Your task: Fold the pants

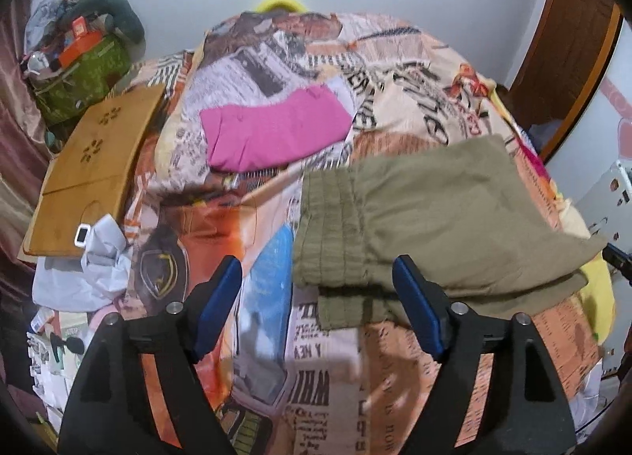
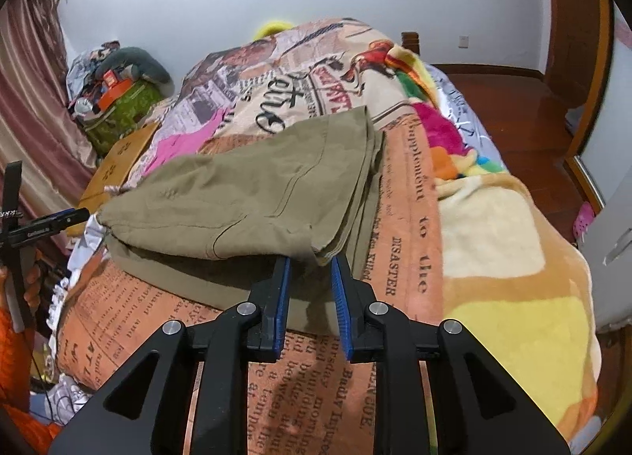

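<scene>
Nearest the left wrist camera, the left gripper [image 1: 316,289] stands wide with nothing between its blue pads [image 1: 219,304]; its right finger overlaps the near edge of the olive-green cotton pants [image 1: 434,218]. In the right wrist view the right gripper [image 2: 312,277] is narrow, its jaws parted around the near corner of the stacked layers — no pad clearly presses the cloth, so I judge it a release, not a grip.

The pants lie on the newspaper-print quilt [image 1: 324,376] as a compact stack, ribbed waistband on the left. The folding looks largely done; perhaps a final smoothing or a move beside the folded pink garment [image 1: 272,131] farther back remains.

Legible print on the quilt: "DISASTER" and "Supplement to the". Beyond sit a bamboo lap tray [image 1: 91,174] and a green storage bag [image 1: 87,83].
</scene>
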A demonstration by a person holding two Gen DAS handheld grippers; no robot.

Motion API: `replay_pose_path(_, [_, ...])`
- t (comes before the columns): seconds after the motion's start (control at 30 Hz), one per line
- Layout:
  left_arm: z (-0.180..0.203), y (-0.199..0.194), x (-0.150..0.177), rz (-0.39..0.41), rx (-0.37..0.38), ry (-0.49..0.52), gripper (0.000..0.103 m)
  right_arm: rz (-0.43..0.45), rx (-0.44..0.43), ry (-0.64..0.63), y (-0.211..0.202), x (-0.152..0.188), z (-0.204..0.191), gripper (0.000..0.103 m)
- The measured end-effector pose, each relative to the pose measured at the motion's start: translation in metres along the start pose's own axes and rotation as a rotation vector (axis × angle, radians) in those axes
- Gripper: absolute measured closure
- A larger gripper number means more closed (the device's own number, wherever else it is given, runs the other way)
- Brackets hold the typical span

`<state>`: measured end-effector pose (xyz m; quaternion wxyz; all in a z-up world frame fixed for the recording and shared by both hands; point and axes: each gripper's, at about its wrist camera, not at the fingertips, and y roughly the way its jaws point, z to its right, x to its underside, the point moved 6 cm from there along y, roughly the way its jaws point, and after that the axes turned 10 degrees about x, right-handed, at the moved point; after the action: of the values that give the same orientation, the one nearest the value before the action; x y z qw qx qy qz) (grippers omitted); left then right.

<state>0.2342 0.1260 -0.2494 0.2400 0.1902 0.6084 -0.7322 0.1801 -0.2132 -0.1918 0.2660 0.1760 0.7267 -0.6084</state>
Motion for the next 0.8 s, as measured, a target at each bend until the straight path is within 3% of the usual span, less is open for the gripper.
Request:
replay_pose_path(0.2, [0.014, 0.010, -0.017, 0.004, 0.007, 0.016, 0.016, 0.043, 0.012, 0.051, -0.006, -0.009, 0.008, 0.061])
replay_pose_path(0.5, [0.015, 0.066, 0.007, -0.143, -0.010, 0.015, 0.014, -0.111, -0.055, 0.084, 0.032, 0.018, -0.002, 0.061])
replay_pose_path(0.63, [0.010, 0.077, 0.020, -0.172, 0.002, -0.011, 0.008, -0.163, -0.096, 0.077, 0.043, 0.031, -0.011, 0.061])
replay_pose_path(0.67, [0.009, 0.078, 0.022, -0.170, 0.005, -0.018, 0.007, -0.159, -0.100, 0.072, 0.043, 0.032, -0.012, 0.061])
replay_pose_path(0.8, [0.010, 0.079, 0.022, -0.177, 0.018, -0.031, 0.007, -0.155, -0.102, 0.037, 0.045, 0.032, -0.016, 0.084])
